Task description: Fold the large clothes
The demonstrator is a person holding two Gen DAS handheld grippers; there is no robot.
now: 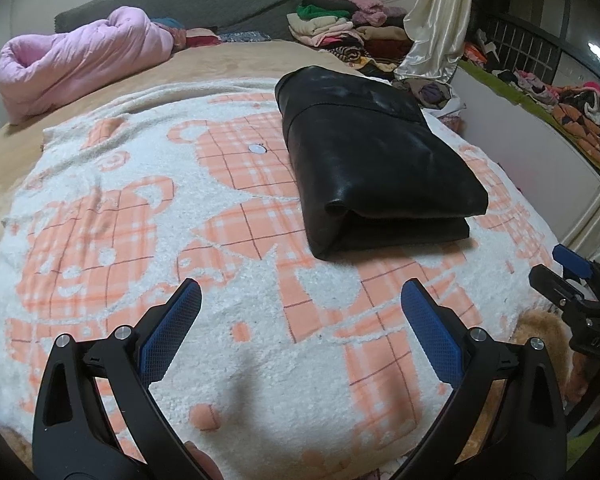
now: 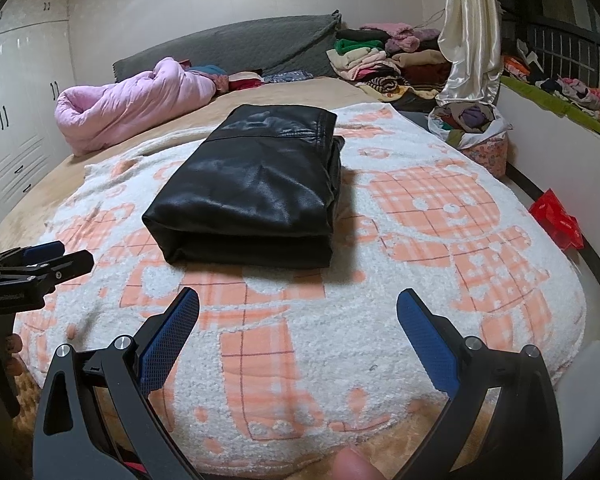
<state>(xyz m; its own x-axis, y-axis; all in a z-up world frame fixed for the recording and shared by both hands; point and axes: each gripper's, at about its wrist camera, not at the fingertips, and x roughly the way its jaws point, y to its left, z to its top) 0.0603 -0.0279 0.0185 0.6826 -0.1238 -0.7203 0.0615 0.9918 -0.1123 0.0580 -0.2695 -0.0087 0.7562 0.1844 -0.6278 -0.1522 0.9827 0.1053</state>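
Observation:
A black leather garment (image 1: pixel 374 160) lies folded into a thick rectangle on the white and orange checked blanket (image 1: pixel 140 216); it also shows in the right wrist view (image 2: pixel 252 188). My left gripper (image 1: pixel 302 292) is open and empty, above the blanket, short of the garment's near edge. My right gripper (image 2: pixel 298 300) is open and empty, also short of the garment. The right gripper shows at the right edge of the left wrist view (image 1: pixel 576 280); the left gripper shows at the left edge of the right wrist view (image 2: pixel 40 260).
A pink quilt (image 2: pixel 136 100) lies rolled at the back left of the bed. Piles of clothes (image 2: pixel 384 56) sit at the back right by a cream curtain (image 2: pixel 468 36). A bag of clothes (image 2: pixel 476 128) and a red object (image 2: pixel 556 216) lie right of the bed.

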